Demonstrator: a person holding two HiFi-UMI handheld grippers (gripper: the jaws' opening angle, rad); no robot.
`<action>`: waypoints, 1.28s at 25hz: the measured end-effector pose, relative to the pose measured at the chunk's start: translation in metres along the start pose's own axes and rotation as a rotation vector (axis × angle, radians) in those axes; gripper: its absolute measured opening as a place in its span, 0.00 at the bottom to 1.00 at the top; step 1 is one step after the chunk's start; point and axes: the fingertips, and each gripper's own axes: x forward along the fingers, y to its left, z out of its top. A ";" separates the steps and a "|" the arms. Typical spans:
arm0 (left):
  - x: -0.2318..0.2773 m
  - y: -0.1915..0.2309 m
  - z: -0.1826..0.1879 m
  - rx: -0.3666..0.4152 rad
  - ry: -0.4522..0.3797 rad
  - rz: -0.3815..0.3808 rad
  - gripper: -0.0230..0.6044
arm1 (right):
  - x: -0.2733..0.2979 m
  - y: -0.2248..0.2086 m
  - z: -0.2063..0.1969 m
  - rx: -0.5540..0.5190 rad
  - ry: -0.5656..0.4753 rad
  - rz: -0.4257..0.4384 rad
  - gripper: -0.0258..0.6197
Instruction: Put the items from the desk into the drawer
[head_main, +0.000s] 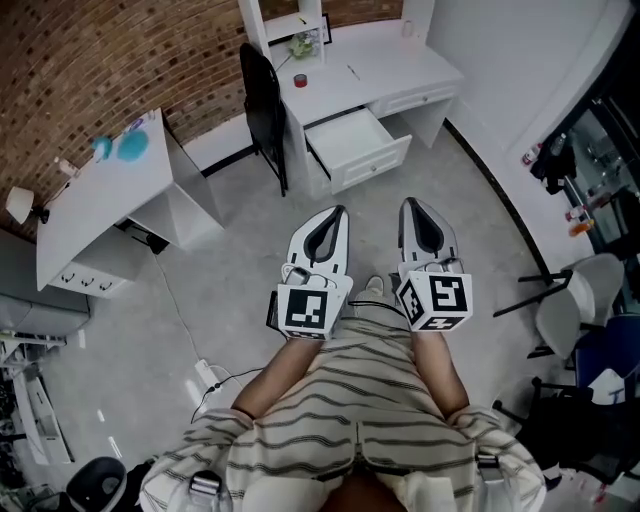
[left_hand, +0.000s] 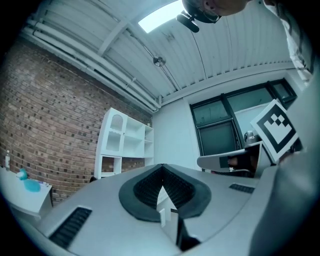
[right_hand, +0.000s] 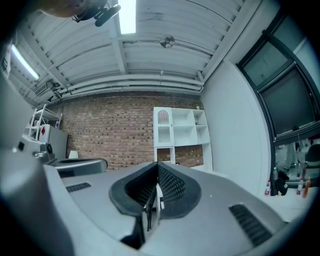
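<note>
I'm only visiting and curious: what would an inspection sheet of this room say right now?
Surface: white desk, its drawer open and apparently empty.
Job's things: red item and pen on the desk.
Clutter: plant on the desk; teal things on the side table.
Grippers: left tongs and right tongs shut, empty.
Cables: cable and power strip on the floor.
Surroundings: brick wall, black chair.

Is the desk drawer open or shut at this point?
Open: the drawer is pulled out from the white desk, its inside showing.
</note>
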 end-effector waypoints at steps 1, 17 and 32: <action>-0.002 0.002 0.002 0.001 -0.011 0.003 0.04 | 0.000 0.000 0.000 -0.002 -0.004 -0.005 0.06; 0.050 0.038 -0.019 0.041 0.008 -0.006 0.04 | 0.063 -0.014 -0.021 0.018 -0.007 -0.017 0.06; 0.199 0.105 -0.084 0.020 0.081 0.024 0.04 | 0.224 -0.080 -0.070 0.057 0.071 0.026 0.06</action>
